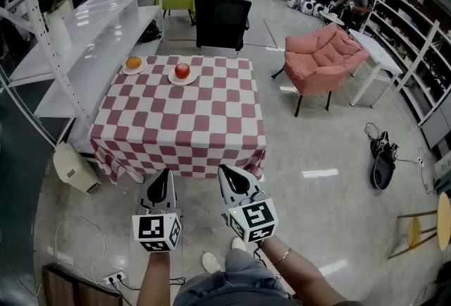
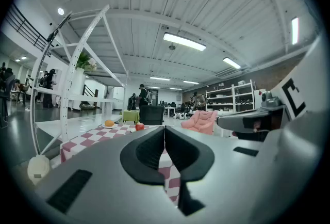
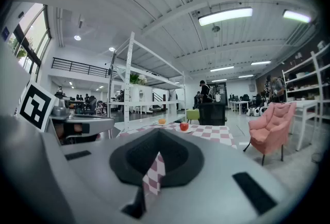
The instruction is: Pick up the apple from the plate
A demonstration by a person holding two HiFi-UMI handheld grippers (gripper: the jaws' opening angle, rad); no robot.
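Observation:
A red apple sits on a small white plate toward the far side of a table with a red-and-white checkered cloth. It shows small and distant in the left gripper view and in the right gripper view. My left gripper and right gripper hover side by side in front of the table's near edge, well short of the apple. Both point toward the table. The left gripper and the right gripper are shut, tips together, holding nothing.
An orange lies on a second plate at the table's far left corner. White shelving runs along the left, and a black office chair stands behind the table. A pink armchair is at the right. A beige appliance and cables lie on the floor.

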